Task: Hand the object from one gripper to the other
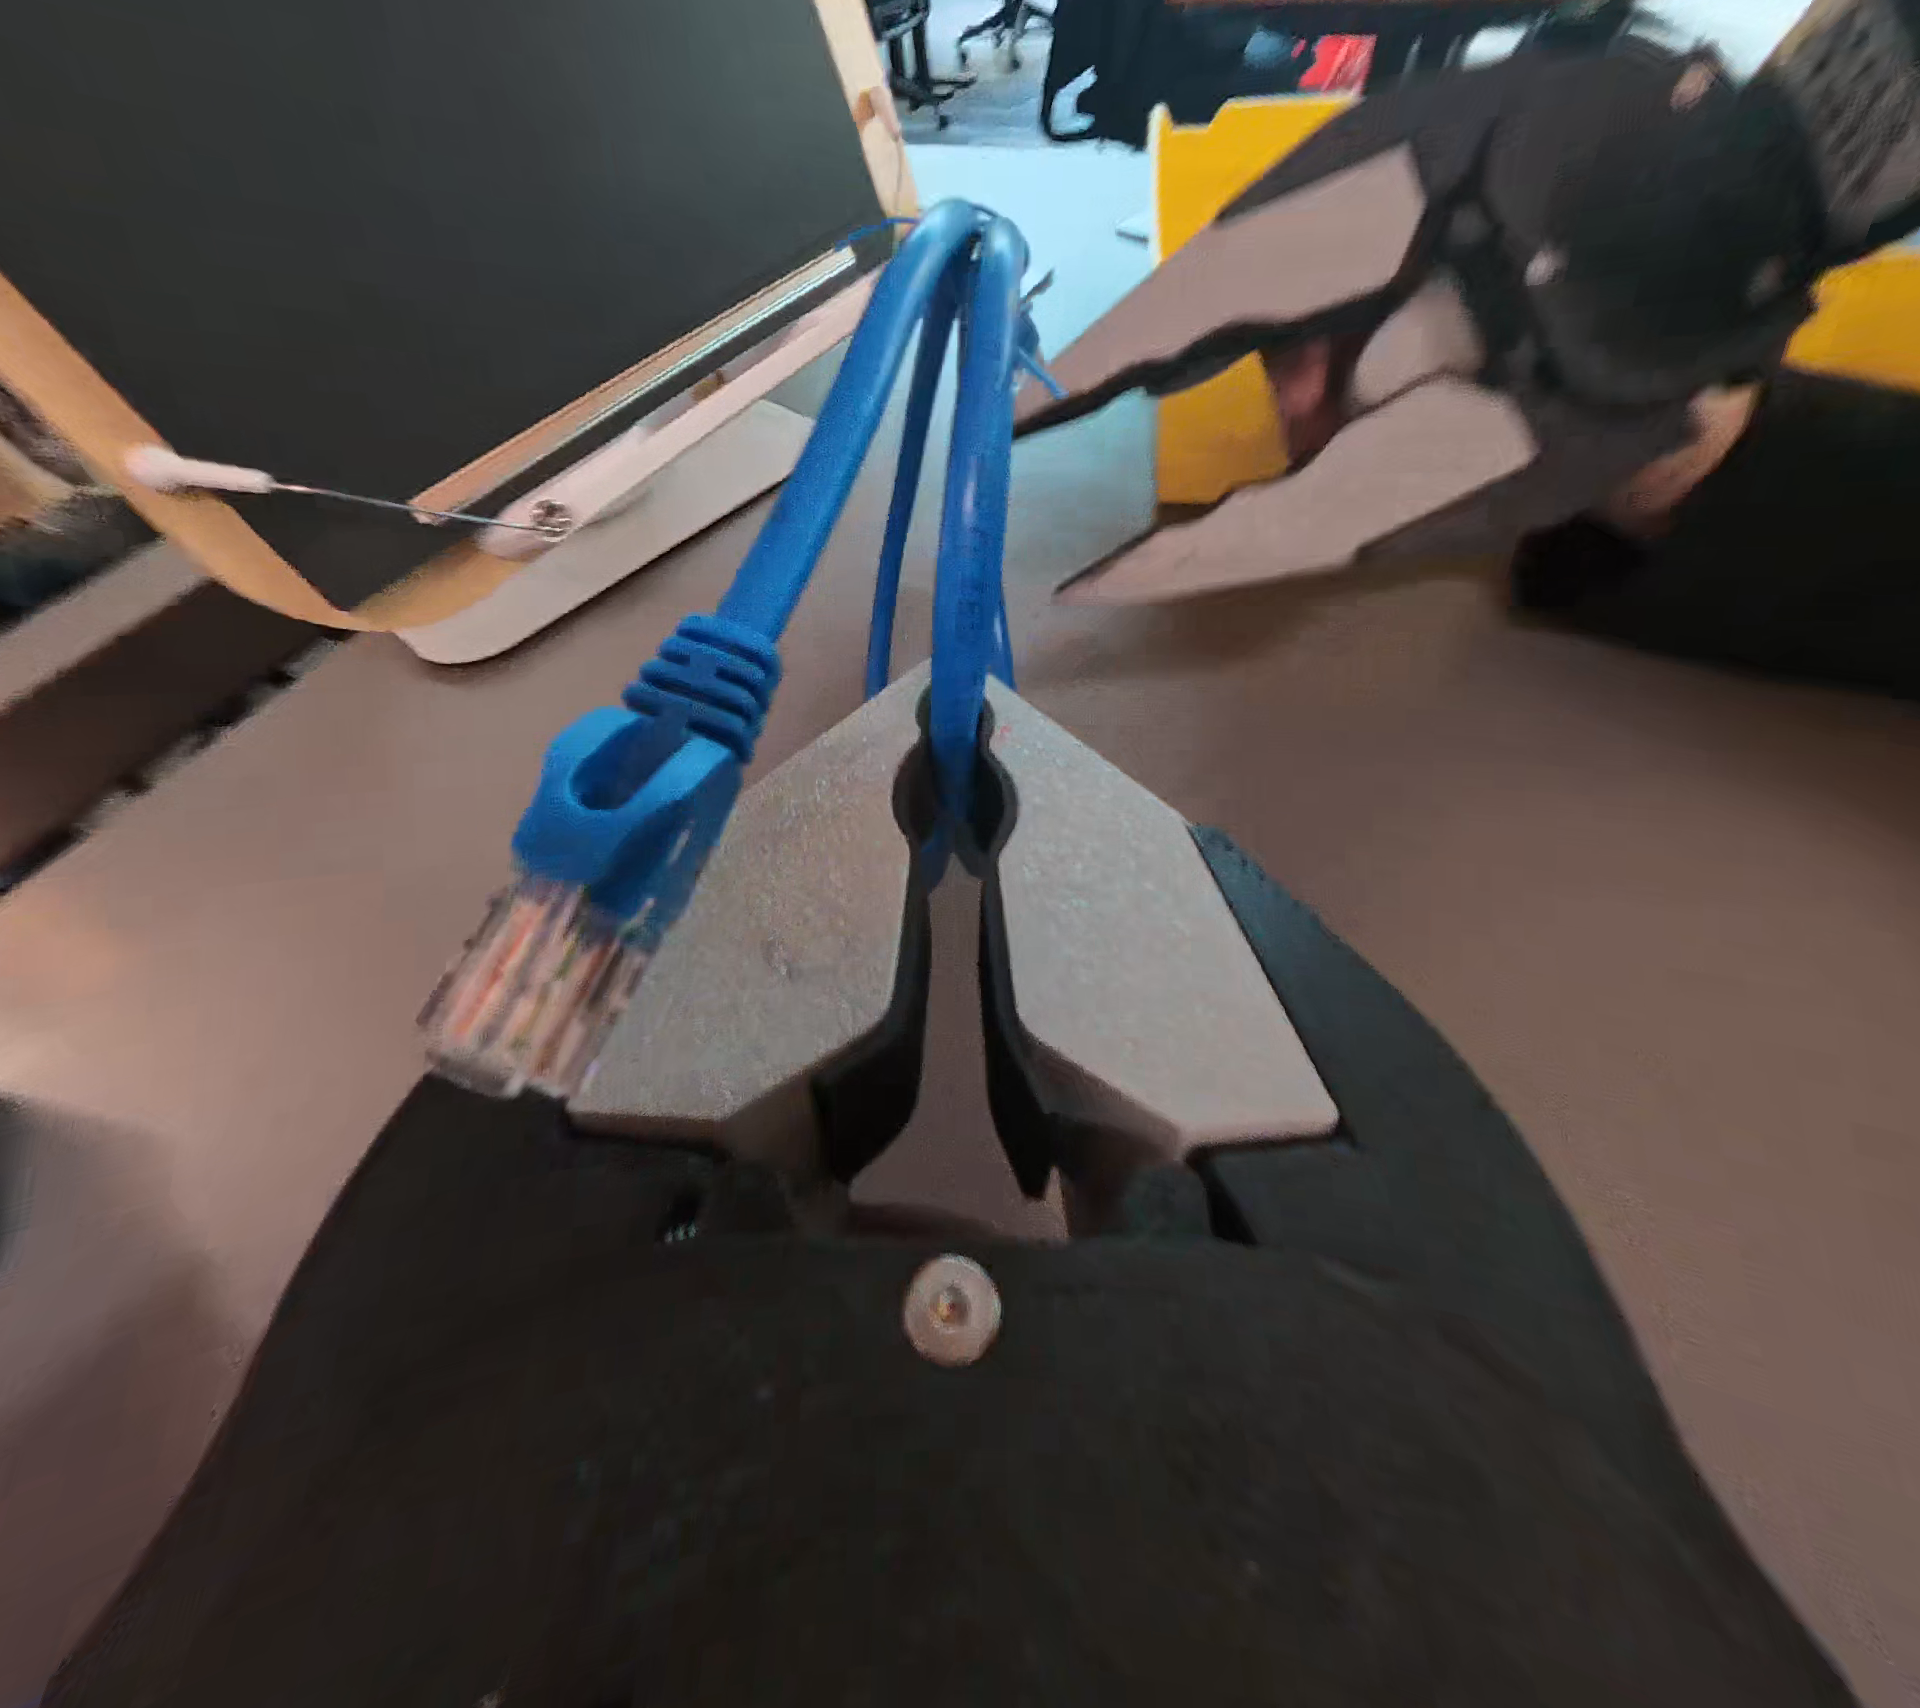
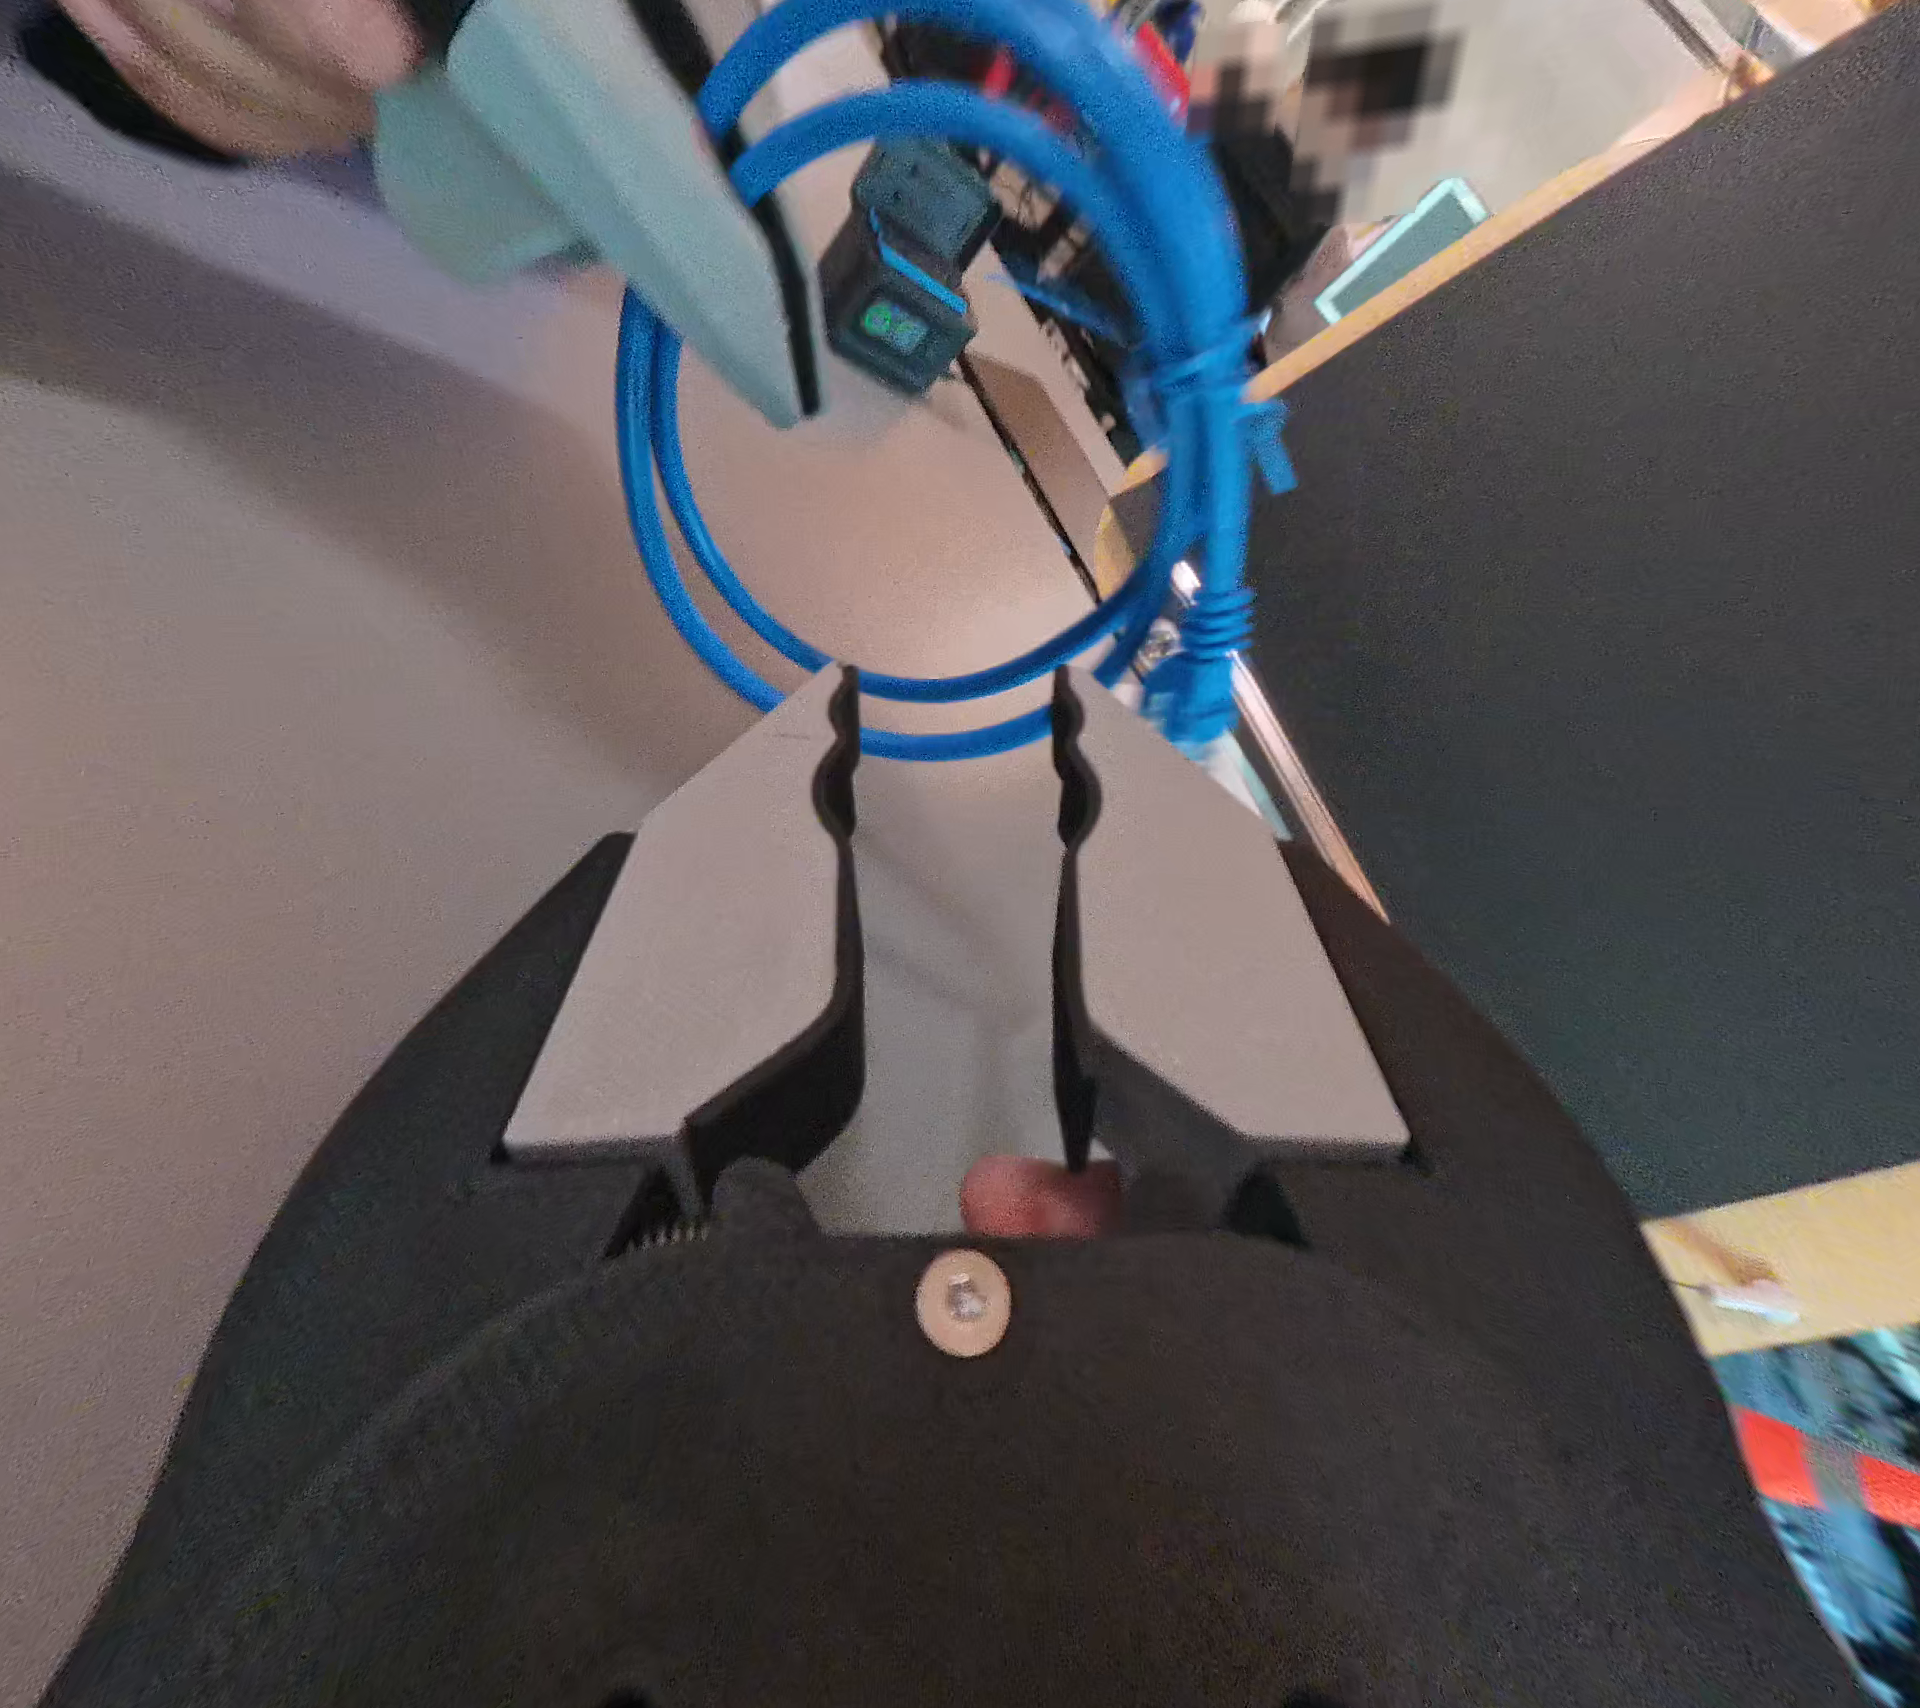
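A coiled blue network cable [image 1: 810, 453] with a clear plug [image 1: 520, 983] rises from my left gripper [image 1: 954, 723], whose pads are shut on a strand of it. My right gripper [image 1: 1049, 505] shows open at the right of the left wrist view, its tips just beside the coil's top. In the right wrist view the cable loop [image 2: 644, 463] hangs ahead, and two strands cross the gap at my right gripper [image 2: 951, 692]. Its pads stand apart and do not press on them. A left gripper finger [image 2: 644, 224] holds the coil's far side.
A dark panel in a wooden frame [image 1: 364, 100] stands at the left on the brown table [image 1: 1455, 827], and shows again in the right wrist view [image 2: 1610, 619]. A yellow box [image 1: 1216, 183] stands behind. A small black device with a green light [image 2: 904, 276] lies beyond the coil. My right fingertips sit around 5 centimetres from my left ones.
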